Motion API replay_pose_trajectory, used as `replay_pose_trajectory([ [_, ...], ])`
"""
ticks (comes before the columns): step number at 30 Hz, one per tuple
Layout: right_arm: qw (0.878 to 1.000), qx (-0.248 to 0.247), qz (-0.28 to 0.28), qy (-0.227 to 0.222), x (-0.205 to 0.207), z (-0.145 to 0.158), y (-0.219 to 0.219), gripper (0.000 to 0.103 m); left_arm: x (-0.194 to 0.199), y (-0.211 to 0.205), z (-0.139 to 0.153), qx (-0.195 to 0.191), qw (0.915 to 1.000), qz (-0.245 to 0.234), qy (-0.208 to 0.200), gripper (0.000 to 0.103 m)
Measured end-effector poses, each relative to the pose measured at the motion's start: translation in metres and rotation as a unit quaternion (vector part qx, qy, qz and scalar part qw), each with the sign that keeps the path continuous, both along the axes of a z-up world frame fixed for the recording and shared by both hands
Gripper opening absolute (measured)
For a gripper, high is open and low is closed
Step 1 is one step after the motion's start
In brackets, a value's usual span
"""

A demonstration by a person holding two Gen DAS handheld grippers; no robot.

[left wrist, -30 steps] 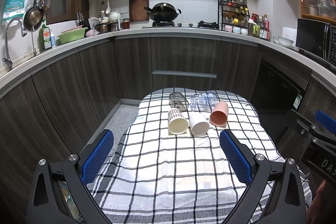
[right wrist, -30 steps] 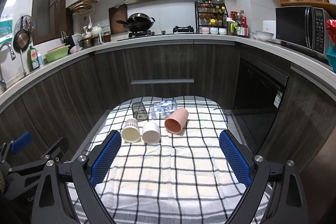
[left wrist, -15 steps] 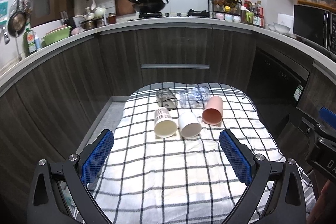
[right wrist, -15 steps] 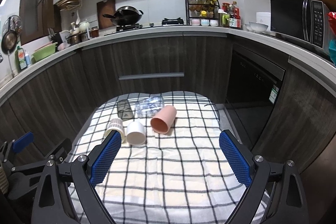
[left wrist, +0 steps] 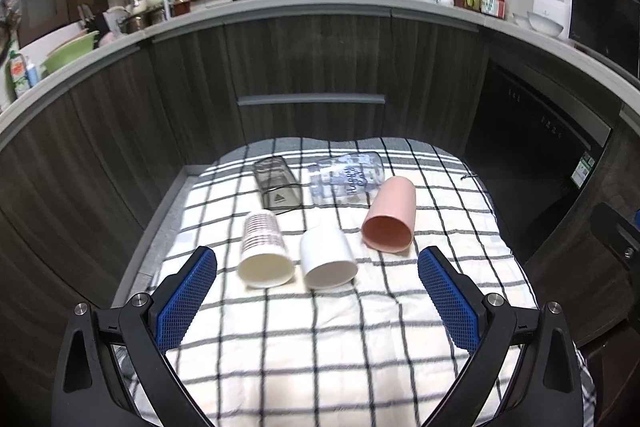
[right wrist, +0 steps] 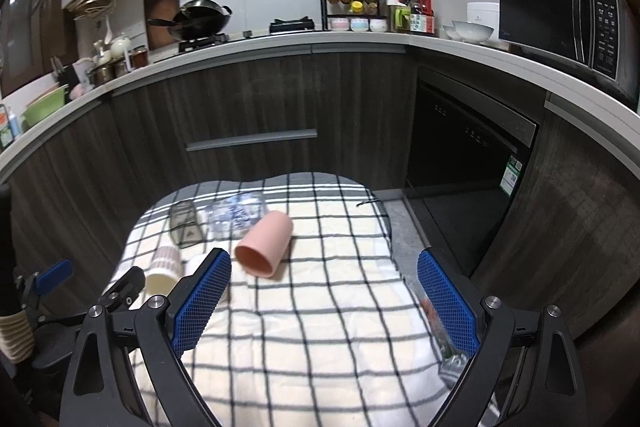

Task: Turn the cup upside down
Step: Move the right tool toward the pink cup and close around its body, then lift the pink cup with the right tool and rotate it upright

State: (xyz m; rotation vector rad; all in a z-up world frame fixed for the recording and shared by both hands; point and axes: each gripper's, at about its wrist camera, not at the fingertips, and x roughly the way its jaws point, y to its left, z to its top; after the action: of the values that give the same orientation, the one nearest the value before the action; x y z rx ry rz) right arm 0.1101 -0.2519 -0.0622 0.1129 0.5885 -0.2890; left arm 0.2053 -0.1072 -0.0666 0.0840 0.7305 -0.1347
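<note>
Several cups lie on their sides on a checked cloth (left wrist: 320, 339): a ribbed cream cup (left wrist: 263, 251), a white cup (left wrist: 328, 257), a pink cup (left wrist: 390, 215), a dark clear cup (left wrist: 278, 187) and a clear printed cup (left wrist: 346, 177). My left gripper (left wrist: 318, 293) is open and empty, just short of the cream and white cups. My right gripper (right wrist: 324, 297) is open and empty, with the pink cup (right wrist: 264, 243) ahead of its left finger. The cream cup (right wrist: 164, 267) shows at the left of the right wrist view.
The clothed table stands in a kitchen, with dark cabinets (left wrist: 312, 67) and a dishwasher (right wrist: 460, 163) behind it. The left gripper's body (right wrist: 60, 291) shows at the left of the right wrist view. The table's right edge (right wrist: 400, 259) drops to the floor.
Both grippers have moved forward and lower toward the cups, which now look larger. The right gripper's view has shifted right. The cups have not moved.
</note>
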Motion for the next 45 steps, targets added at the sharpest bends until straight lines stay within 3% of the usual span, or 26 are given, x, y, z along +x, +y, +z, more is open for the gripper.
replay_pose_trajectory([
  [11, 0.999, 0.017, -0.037, 0.024, 0.065, -0.028, -0.047, 0.095, 0.081, -0.064, -0.044, 0.029, 0.9952, -0.073, 0.058, 0.102],
  [26, 0.993, 0.057, -0.071, 0.07, 0.141, -0.09, -0.1, 0.095, 0.178, -0.126, -0.129, 0.05, 0.9783, -0.127, 0.156, 0.097],
  [31, 0.992, 0.072, -0.071, 0.078, 0.159, -0.108, -0.106, 0.095, 0.195, -0.131, -0.148, 0.061, 0.973, -0.129, 0.181, 0.091],
  [35, 0.99, 0.087, -0.07, 0.086, 0.166, -0.121, -0.109, 0.095, 0.204, -0.132, -0.164, 0.064, 0.9677, -0.13, 0.206, 0.073],
  [45, 0.988, 0.102, -0.071, 0.096, 0.158, -0.126, -0.109, 0.095, 0.19, -0.135, -0.157, 0.059, 0.9667, -0.148, 0.2, 0.072],
])
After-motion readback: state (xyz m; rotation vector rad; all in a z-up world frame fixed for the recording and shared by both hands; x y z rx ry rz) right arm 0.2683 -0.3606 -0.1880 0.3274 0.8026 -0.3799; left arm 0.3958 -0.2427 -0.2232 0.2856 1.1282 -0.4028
